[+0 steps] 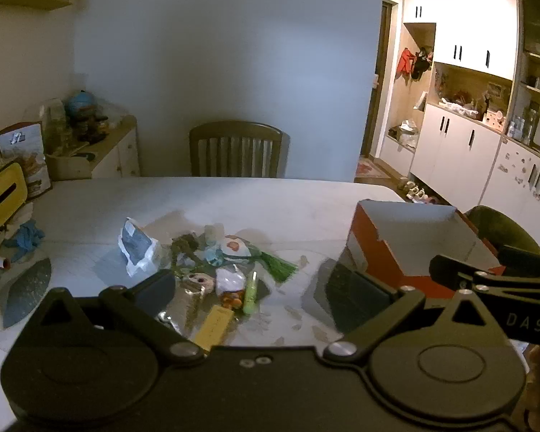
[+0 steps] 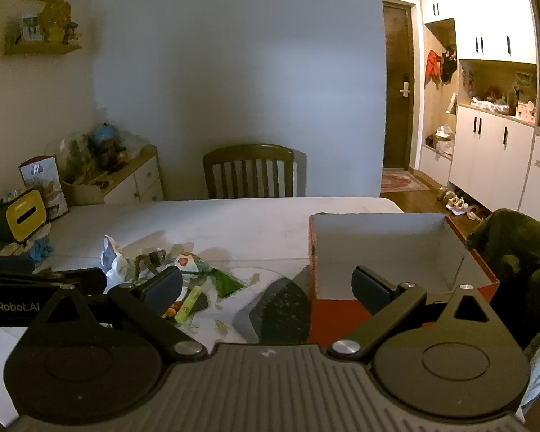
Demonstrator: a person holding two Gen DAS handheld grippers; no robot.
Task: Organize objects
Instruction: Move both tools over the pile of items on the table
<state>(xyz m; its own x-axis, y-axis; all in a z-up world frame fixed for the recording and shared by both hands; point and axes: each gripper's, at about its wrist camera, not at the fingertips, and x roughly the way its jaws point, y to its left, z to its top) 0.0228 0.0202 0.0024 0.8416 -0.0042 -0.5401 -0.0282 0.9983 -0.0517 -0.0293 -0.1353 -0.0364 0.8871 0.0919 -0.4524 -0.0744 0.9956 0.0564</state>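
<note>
Both the left gripper (image 1: 266, 288) and right gripper (image 2: 266, 288) gape wide, empty; clutter (image 1: 212, 270) ahead, apparently destined for red box (image 2: 396, 252) rightward

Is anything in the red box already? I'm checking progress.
No, the red box shows only its bare grey inside; the small things lie on the table.

Both handheld tools are matte black: the left gripper (image 1: 255, 291) has a smooth housing with two small screws at its centre, the right gripper (image 2: 266, 286) a ribbed grey one. Each has round pivot discs, silver rivets on angled links, and dark blue-grey fingers (image 1: 158, 286) (white lettering marks their sides).
</note>
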